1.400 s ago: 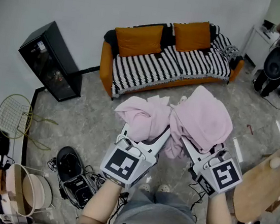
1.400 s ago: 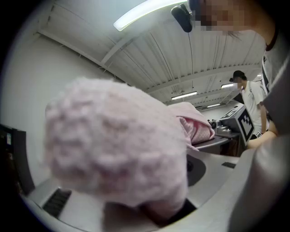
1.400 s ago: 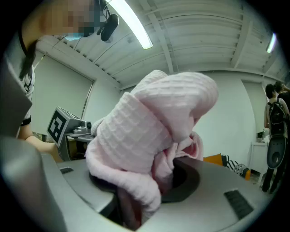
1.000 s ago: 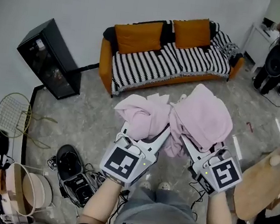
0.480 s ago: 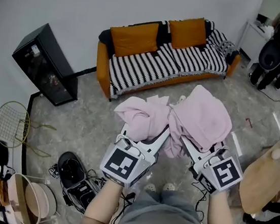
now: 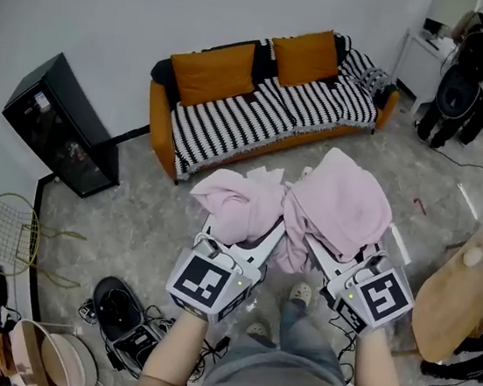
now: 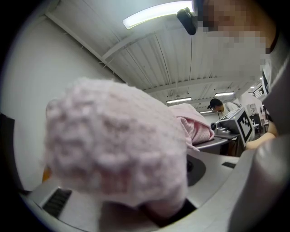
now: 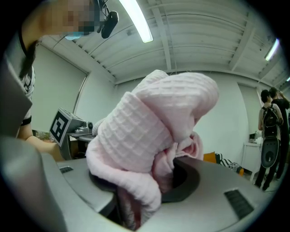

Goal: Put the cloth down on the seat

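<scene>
I am holding the pink cloth (image 6: 333, 200) up in the air, bunched into two heaps that are touching in the middle. It is hanging above the grey floor (image 6: 133, 209), on the near side of the sofa and well apart from it.

My left gripper (image 6: 238, 236) is clamping the left heap. In the left gripper view the cloth (image 7: 113, 149) is filling the gap between my jaws and spilling over them, blurred by closeness. My right gripper (image 6: 339, 255) is clenching the larger right heap. In the right gripper view the waffle-textured cloth (image 8: 145, 136) is sitting wedged down between the jaws and piling up above them. Both grippers are pointing toward the far wall, side by side, with their marker cubes nearest to me.

Farther off, the orange sofa (image 6: 157, 124) is standing against the white wall. Its seat (image 6: 233, 120) is lying under a black-and-white striped throw (image 6: 342, 99), and two orange cushions (image 6: 212, 71) are leaning on the backrest.

To the left, a black cabinet (image 6: 56, 128) is standing by the wall, and nearer on that side a racket (image 6: 7, 232) is lying on the floor. To the right, a round wooden table (image 6: 452, 304) is showing beside my right arm. At the far right, people (image 6: 476, 51) are standing in the corner.
</scene>
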Available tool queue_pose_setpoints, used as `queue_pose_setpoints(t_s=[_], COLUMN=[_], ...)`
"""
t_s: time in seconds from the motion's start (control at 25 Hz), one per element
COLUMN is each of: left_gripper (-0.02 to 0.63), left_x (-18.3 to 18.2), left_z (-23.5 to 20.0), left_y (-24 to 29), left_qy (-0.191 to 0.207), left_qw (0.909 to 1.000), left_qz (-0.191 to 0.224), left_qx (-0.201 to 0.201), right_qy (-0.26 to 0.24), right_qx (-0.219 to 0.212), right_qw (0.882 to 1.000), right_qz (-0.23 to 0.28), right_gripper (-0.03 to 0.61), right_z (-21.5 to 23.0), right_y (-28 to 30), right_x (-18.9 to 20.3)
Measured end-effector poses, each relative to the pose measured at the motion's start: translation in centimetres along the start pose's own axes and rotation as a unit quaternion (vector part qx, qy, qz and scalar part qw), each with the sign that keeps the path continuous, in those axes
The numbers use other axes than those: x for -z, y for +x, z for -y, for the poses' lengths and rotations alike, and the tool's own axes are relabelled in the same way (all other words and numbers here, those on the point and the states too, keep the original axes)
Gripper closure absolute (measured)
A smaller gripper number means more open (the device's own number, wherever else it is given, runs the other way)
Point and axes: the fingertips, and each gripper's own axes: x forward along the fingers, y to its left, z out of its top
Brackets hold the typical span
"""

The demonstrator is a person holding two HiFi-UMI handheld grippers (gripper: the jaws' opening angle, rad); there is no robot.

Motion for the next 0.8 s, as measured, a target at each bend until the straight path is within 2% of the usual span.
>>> queue_pose_setpoints(t_s=[0.28,0.8], left_gripper=[0.377,0.377], left_x=[-0.1,-0.8], left_z=[-1.9,-5.9], left_y=[4.3,15.8], left_qy=[0.006,0.005], left_qw=[1.0000,0.9991], left_qz=[-0.001,0.006], left_qx=[-0.006,-0.041], right_qy=[0.003,0.002], right_qx=[-0.005,-0.041], right_qw=[1.000,0.999], right_qz=[0.008,0.013], right_gripper=[0.357,0.359], right_z=[4.2,15.7], right_y=[2.3,7.2], right_x=[0.0,-0.4])
